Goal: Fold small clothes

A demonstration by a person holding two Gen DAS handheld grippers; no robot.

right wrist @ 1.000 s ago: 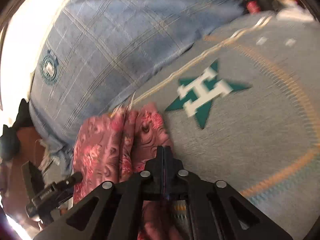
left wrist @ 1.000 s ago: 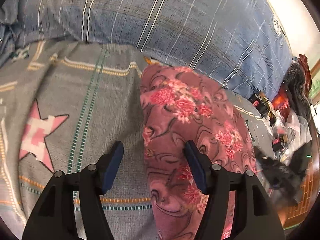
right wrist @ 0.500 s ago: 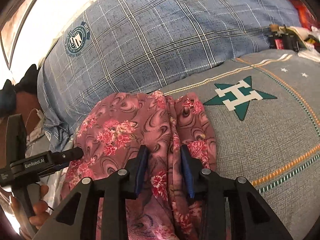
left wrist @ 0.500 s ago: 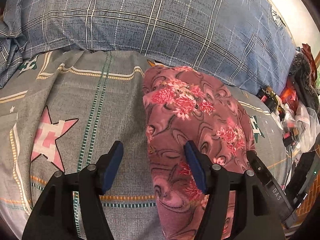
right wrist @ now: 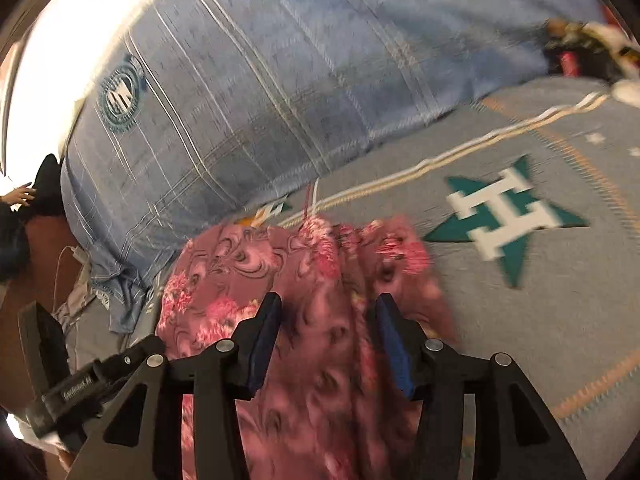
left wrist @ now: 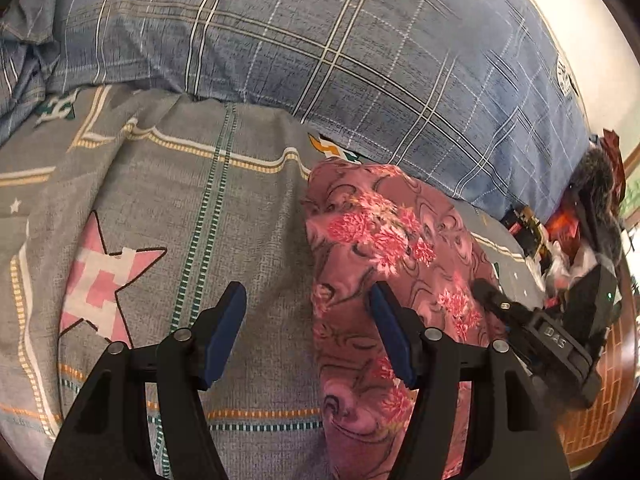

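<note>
The pink floral garment (left wrist: pixel 384 280) lies on the bed, on the grey star-print bedsheet (left wrist: pixel 160 240), running from lower centre up toward the blue plaid pillow (left wrist: pixel 320 60) that fills the top of the left wrist view. It's already gathered into a long narrow strip, layers stacked lengthwise, so by my reading the first lengthwise fold is done and the crosswise folds are yet to come.

Left hand-held gripper (left wrist: pixel 308 328), bottom centre of its own view: jaws standing well apart, nothing pinched. Its right pad sits over the garment's left edge, its left pad over bare sheet; whether either touches the cloth I can't tell.

Over to the right hand-held gripper (right wrist: pixel 328 336), bottom centre of the right wrist view, which is blurred with motion. Its jaws have just been closing a little, yet the frame shows a clear gap between the blue pads, with a ridge of pink fabric running between them and no pad pressing on it. So it grips nothing at this instant.

The teal star (right wrist: pixel 508 216) sits at right of that view, apart from the garment. Clutter at the far right edge of the left view is too small to name.

Neither gripper has a hold, and the garment wants another fold or two.
</note>
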